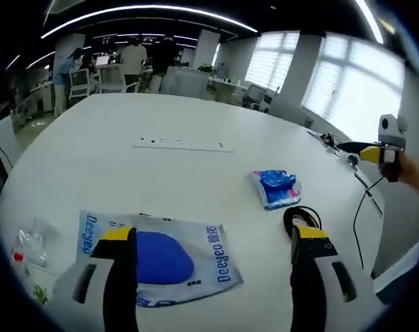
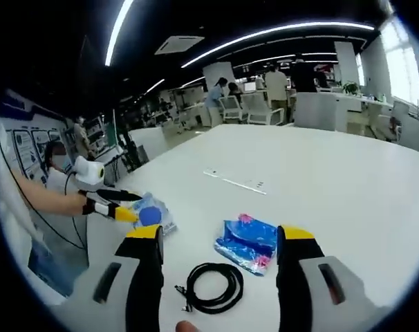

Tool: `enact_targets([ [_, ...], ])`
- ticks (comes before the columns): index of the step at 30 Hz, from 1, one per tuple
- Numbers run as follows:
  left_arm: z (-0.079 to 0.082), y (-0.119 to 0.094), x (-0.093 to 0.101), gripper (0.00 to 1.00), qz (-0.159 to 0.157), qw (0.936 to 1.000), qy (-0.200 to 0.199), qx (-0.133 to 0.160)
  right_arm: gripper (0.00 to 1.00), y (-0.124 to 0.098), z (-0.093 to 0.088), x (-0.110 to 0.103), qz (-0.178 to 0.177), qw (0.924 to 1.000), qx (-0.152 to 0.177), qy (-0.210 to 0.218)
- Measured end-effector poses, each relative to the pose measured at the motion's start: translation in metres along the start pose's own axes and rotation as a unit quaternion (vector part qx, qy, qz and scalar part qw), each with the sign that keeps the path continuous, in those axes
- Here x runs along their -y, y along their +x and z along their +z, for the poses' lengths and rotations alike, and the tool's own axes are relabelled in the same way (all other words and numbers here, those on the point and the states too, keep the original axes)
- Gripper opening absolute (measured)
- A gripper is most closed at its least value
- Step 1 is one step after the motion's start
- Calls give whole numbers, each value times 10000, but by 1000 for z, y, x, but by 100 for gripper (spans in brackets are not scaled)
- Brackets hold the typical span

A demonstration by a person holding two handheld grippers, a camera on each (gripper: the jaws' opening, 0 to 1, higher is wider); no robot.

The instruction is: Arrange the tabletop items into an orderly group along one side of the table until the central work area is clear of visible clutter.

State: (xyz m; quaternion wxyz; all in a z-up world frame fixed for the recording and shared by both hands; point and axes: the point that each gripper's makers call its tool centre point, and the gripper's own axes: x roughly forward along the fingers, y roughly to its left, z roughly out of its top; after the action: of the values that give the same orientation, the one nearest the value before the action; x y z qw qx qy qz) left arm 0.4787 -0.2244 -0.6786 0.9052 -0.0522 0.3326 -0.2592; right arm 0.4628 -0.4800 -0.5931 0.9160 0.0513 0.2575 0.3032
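My left gripper (image 1: 213, 235) is open over a white-and-blue "Deeyeo" packet (image 1: 161, 259) that lies flat between its jaws at the near table edge. A blue tissue pack (image 1: 275, 187) lies further right, with a black cable coil (image 1: 301, 216) just before it. My right gripper (image 2: 220, 234) is open too, and it holds nothing. The cable coil (image 2: 209, 287) lies between its jaws and the blue tissue pack (image 2: 247, 242) just beyond. The left gripper (image 2: 118, 206) hovers at the Deeyeo packet (image 2: 154, 214) on the left. The right gripper (image 1: 358, 149) enters from the right edge.
A clear plastic bag (image 1: 30, 249) sits at the near left corner of the white table (image 1: 126, 180). A thin white strip (image 1: 182, 144) lies mid-table. A black wire (image 1: 365, 197) trails along the right edge. Chairs, desks and people stand beyond the far edge.
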Motion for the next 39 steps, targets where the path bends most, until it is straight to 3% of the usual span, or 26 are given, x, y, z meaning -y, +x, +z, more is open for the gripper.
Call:
enact_targets([
  [6, -14, -6, -28, 96, 212, 9996, -87, -167, 64, 21, -16, -7, 60, 9993, -101, 343],
  [12, -6, -13, -56, 97, 350, 9993, -49, -154, 62, 40, -25, -18, 5, 9983, -104, 579],
  [20, -6, -23, -98, 97, 614, 9977, -28, -292, 60, 77, -41, -57, 167, 9971, -264, 689],
  [24, -12, -22, -113, 89, 571, 9967, -6, -580, 59, 99, -54, -75, 227, 9956, -480, 772],
  [30, -25, -14, -128, 84, 595, 9934, -435, -880, 56, 125, -72, -101, 356, 9930, -887, 694],
  [39, -42, -7, -137, 62, 763, 9876, -215, -1358, 48, 169, -107, -133, 510, 9841, -1584, 618],
])
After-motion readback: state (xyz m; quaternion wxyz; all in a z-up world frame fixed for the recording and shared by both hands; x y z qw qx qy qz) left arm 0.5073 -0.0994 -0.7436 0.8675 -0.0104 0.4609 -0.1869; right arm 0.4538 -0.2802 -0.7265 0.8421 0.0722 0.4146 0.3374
